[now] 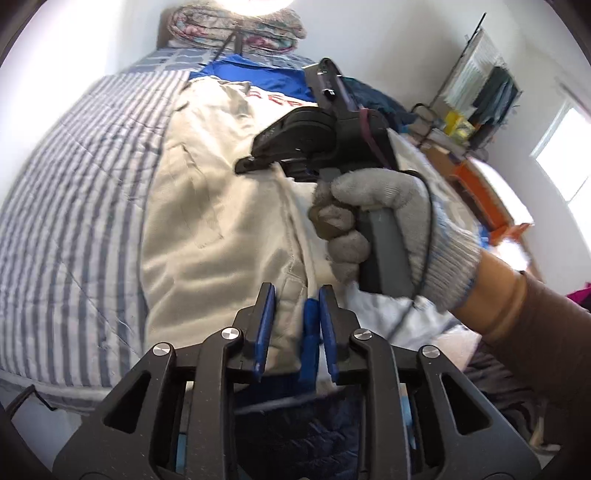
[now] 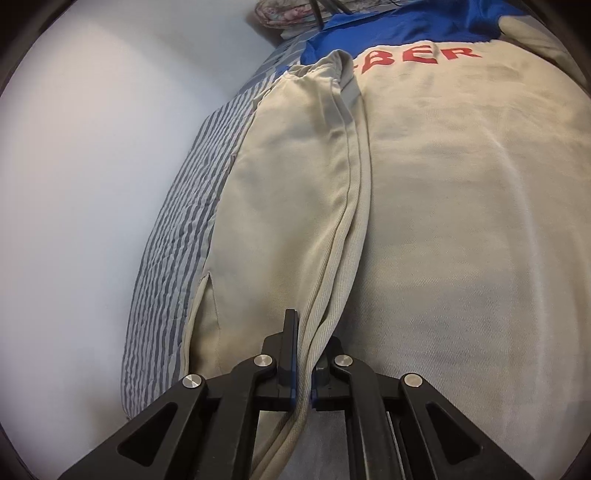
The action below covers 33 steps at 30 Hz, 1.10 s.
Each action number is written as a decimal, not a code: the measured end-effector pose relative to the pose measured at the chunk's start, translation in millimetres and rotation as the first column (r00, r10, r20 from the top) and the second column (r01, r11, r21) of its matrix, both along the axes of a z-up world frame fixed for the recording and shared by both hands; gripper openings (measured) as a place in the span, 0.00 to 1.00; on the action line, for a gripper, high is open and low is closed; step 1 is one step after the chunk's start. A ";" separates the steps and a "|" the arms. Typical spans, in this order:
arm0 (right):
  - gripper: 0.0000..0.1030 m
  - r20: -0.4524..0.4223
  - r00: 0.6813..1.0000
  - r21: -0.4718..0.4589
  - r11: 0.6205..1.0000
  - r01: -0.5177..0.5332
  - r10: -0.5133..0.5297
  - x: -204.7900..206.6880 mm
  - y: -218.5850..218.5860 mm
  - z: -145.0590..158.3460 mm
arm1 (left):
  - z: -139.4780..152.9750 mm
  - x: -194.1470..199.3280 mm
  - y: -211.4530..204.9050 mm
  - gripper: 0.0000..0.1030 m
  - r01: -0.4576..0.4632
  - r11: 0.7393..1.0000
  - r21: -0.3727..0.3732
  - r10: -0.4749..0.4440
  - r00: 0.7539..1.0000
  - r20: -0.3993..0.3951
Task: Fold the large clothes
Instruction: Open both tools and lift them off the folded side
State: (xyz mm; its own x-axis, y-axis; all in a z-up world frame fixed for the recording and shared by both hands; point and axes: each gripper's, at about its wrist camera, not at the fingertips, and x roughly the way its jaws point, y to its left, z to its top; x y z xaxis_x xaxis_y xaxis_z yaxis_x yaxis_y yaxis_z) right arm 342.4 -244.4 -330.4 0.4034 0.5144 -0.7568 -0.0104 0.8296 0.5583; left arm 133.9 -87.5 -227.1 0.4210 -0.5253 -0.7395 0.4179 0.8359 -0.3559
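Pinching a beige sweatshirt (image 2: 461,221) fold (red lettering), the right gripper (image 2: 303,363) is clamped. The left gripper (image 1: 297,325) stands narrowly parted around its hem on the striped bed (image 1: 74,192).

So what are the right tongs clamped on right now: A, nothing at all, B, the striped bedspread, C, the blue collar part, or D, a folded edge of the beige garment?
D: in the right wrist view the right tongs are closed on a bunched fold of the beige garment, well short of its blue part and beside the striped bedspread.
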 end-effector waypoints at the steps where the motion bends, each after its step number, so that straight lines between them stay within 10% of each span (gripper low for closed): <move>1: 0.08 0.001 1.000 -0.004 1.000 -0.011 0.011 3.1 3.0 0.6 | 2.6 -2.5 2.5 0.26 0.009 1.000 -0.011 -0.009 1.000 -0.005; 4: 0.26 0.005 0.999 -0.032 0.999 -0.033 0.033 0.1 8.3 11.4 | 14.4 -11.9 17.6 0.29 0.019 0.998 -0.058 -0.019 1.000 0.007; 12: 0.27 0.152 0.979 -0.130 0.984 -0.118 0.138 -52.4 -3.1 61.8 | 28.2 26.0 70.9 0.29 -0.195 0.980 -0.038 0.196 0.981 0.016; 17: 0.27 0.230 0.954 -0.128 0.978 -0.165 0.191 -94.6 -0.1 68.6 | 27.7 56.1 59.3 0.29 -0.149 0.987 0.051 0.146 0.988 0.056; 27: 0.25 0.092 0.914 -0.185 0.909 -0.374 0.395 -149.1 23.7 29.1 | -44.2 72.1 47.0 0.29 -0.099 0.994 0.049 0.106 0.981 -0.161; 33: 0.25 0.086 0.914 -0.181 0.908 -0.377 0.397 -163.8 14.4 14.8 | -62.0 30.8 40.0 0.29 -0.024 0.985 0.168 0.035 0.998 -0.061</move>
State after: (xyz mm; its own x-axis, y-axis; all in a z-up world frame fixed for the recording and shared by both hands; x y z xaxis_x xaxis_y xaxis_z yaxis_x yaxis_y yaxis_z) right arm 178.6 -230.0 -315.6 0.2880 0.5268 -0.7997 -0.4060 0.8235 0.3962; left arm 164.7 -47.5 -289.1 0.3837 -0.3798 -0.8418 0.3729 0.8976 -0.2350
